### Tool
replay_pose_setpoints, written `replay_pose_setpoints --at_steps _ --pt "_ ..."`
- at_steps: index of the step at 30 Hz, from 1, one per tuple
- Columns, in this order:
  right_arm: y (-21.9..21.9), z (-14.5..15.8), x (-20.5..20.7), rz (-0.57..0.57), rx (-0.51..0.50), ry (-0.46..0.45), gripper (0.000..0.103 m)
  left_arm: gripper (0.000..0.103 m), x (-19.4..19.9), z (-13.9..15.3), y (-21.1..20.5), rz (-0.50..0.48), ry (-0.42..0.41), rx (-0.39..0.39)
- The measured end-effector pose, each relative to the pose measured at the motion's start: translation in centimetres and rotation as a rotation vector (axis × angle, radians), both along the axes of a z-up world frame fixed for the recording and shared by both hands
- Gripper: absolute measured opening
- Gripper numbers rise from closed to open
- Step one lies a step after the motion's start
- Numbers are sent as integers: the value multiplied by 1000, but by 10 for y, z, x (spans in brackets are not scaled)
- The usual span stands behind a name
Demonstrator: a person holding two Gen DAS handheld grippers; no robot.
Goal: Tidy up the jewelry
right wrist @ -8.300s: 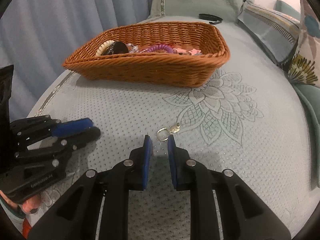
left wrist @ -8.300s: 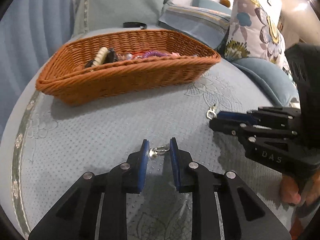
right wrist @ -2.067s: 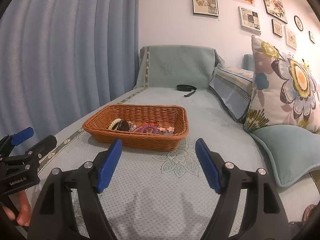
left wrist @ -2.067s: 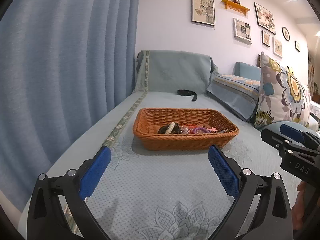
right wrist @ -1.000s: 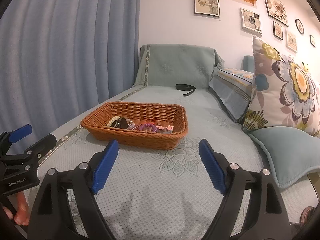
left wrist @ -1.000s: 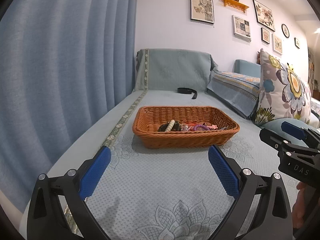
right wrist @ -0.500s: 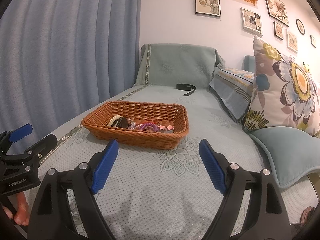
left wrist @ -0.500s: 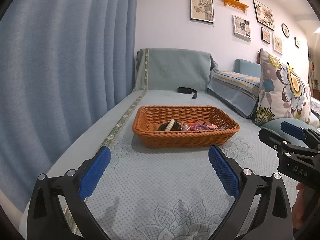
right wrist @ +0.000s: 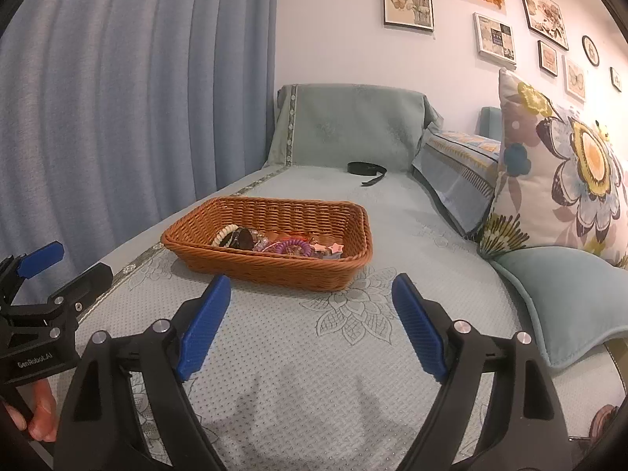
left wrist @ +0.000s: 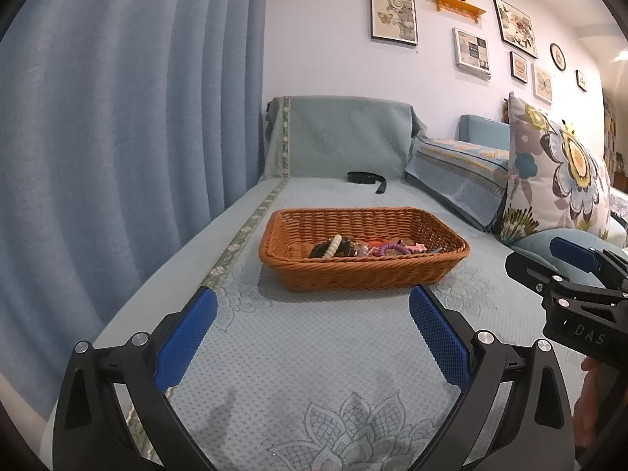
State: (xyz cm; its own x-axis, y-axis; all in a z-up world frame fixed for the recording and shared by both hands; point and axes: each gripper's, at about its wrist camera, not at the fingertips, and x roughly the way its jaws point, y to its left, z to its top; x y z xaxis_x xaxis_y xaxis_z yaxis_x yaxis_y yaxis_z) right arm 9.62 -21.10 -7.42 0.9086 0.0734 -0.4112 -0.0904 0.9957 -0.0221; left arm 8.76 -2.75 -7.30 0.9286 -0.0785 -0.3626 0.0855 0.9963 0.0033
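Observation:
A brown wicker basket (left wrist: 365,272) sits on the pale blue sofa cover; it also shows in the right wrist view (right wrist: 274,271). Inside lie a cream bead bracelet (left wrist: 334,244), a purple coil band (left wrist: 388,249) and other small pieces. My left gripper (left wrist: 312,310) is wide open and empty, held back from the basket's near side. My right gripper (right wrist: 310,306) is also wide open and empty, in front of the basket. Each gripper shows at the edge of the other's view: the right one in the left wrist view (left wrist: 565,263), the left one in the right wrist view (right wrist: 59,267).
A black strap (left wrist: 367,177) lies on the sofa seat behind the basket. A floral pillow (right wrist: 557,172) and a blue cushion (right wrist: 569,298) are at the right. A blue curtain (left wrist: 117,137) hangs along the left. Framed pictures hang on the wall.
Long ago both grippers were low and nearly shut by small metal clasps on the cover. Since then they are raised, pulled back and wide open. Over the last second almost nothing moves.

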Motion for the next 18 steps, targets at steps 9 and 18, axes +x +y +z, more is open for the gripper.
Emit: replay_pose_setpoints --at_steps 9,18 --pt "0 0 0 1 -5 -2 81 95 0 0 0 -5 4 -3" --pt "-1 0 0 3 -4 -3 81 95 -1 1 -2 0 2 2"
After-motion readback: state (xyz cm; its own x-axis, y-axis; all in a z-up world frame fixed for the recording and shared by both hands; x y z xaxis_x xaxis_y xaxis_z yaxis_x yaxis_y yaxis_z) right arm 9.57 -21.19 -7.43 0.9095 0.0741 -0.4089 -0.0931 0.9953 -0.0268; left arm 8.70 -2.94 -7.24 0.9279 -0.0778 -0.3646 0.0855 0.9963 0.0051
